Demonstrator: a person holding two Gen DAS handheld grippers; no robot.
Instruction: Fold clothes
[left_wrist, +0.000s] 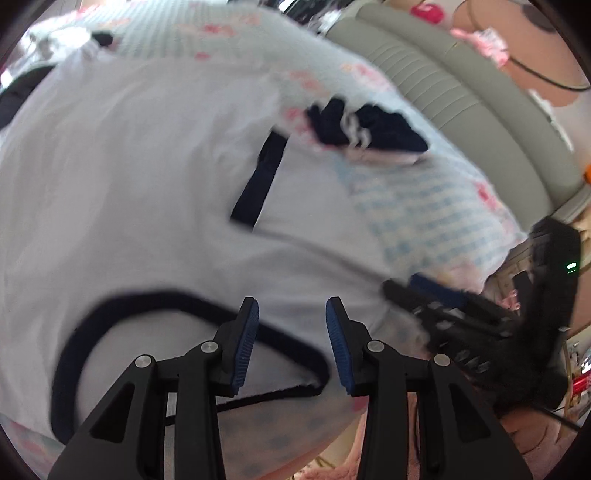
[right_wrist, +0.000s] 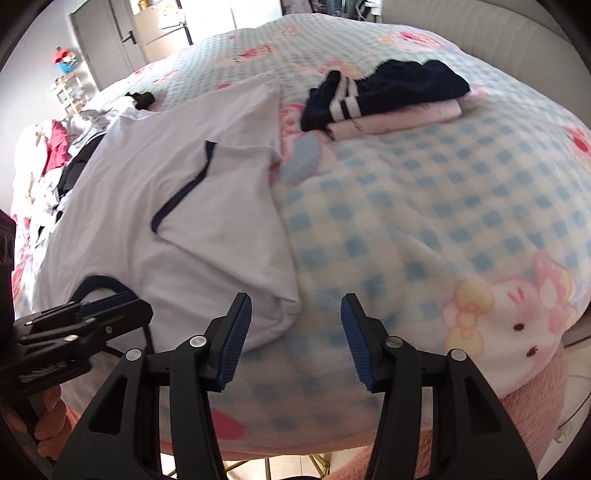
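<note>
Blue-padded fingers of the left claw (left_wrist: 291, 343) are standing apart with nothing between them, released, hovering over the navy-trimmed neckline (left_wrist: 177, 306) of the white shirt (left_wrist: 129, 166). In the right wrist view the right claw (right_wrist: 295, 341) is likewise hanging released and empty, its left finger over the shirt's near corner and its right finger over the bare blanket (right_wrist: 424, 206).

That white shirt (right_wrist: 184, 206) is lying spread across the bed, occupying the 9 to 12 o'clock part of the right view, with one navy-edged sleeve (right_wrist: 192, 181) folded in over the body. At 8 o'clock the left claw (right_wrist: 85, 314) is showing from the side, over the shirt's collar edge, with a person's fingers (right_wrist: 48, 417) gripping its handle below.

Farther off, at 1 o'clock, a small stack is sitting on the checked blanket, well apart from the shirt: a dark navy garment with white stripes (right_wrist: 384, 92) resting on a folded pale pink piece (right_wrist: 406, 118). At 10 o'clock a heap of unfolded clothes (right_wrist: 51, 162) is crowding the far side of the bed. Beyond, a grey door (right_wrist: 99, 48) is standing at 11 o'clock, and a padded headboard (left_wrist: 461, 96) is running behind the bed in the left view.
</note>
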